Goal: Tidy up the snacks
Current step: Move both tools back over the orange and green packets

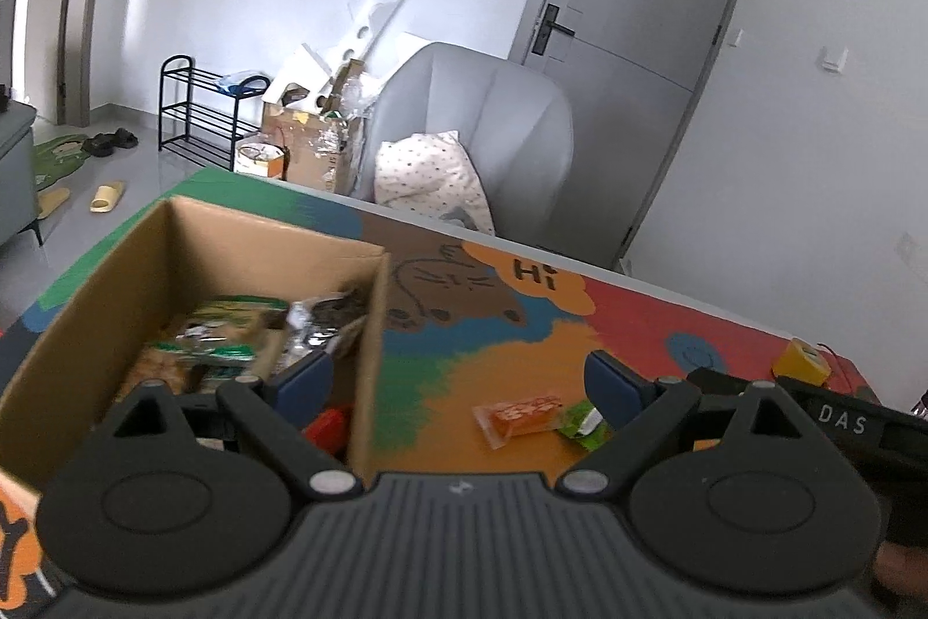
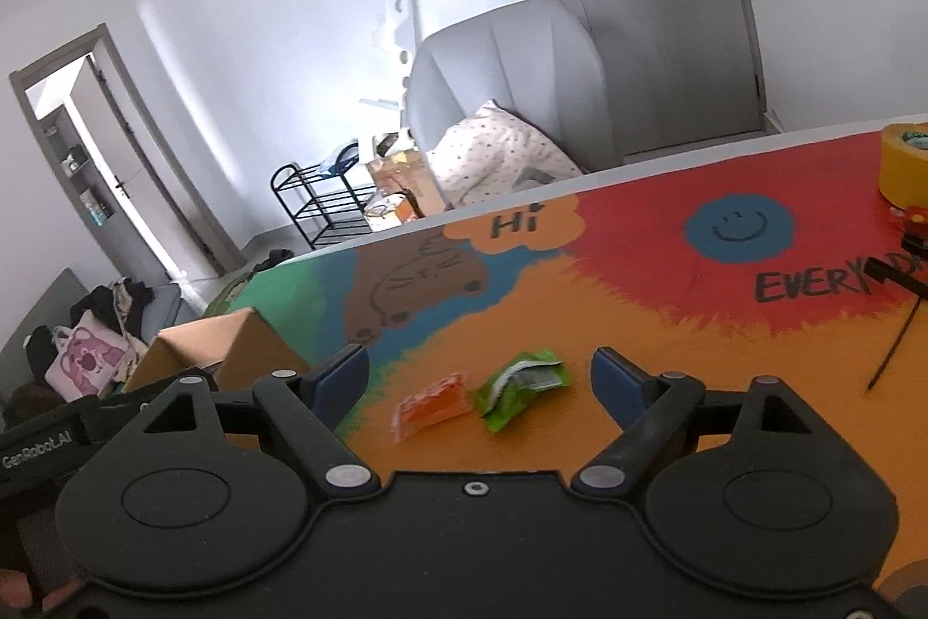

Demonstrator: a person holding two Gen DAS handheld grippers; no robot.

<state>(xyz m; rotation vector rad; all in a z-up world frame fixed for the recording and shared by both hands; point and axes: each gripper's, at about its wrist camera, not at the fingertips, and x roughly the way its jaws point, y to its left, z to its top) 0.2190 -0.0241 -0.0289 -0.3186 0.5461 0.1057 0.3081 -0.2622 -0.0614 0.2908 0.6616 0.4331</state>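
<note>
Both grippers up over the colourful table mat (image 2: pixel 580 329) now, and both standing wide with nothing between the jaws. The left gripper (image 1: pixel 458 375) hangs astride the near wall of the cardboard box (image 1: pixel 371 329): one fingertip sits over the inside of the box, the other out over the mat. Inside, just ahead of that fingertip, there's a heap of wrappers (image 1: pixel 232 340) already collected, green and silvery, and something red low against the wall. That box looks like the home for everything, so it sits close in on the left where either hand can reach it.

Two snacks are left out in the open. The orange packet (image 2: pixel 432 404) and the green packet (image 2: pixel 522 381) lie side by side, nearly touching, on the orange patch. They're right ahead of the right gripper (image 2: pixel 480 375), between the lines of its two fingers, a little beyond the tips. Jaws spread like that suit a flat packet, I'd say; it looks lined up to come down on one of the pair. Off to its far right, a roll of yellow tape (image 2: pixel 905 166) sits well clear.
</note>
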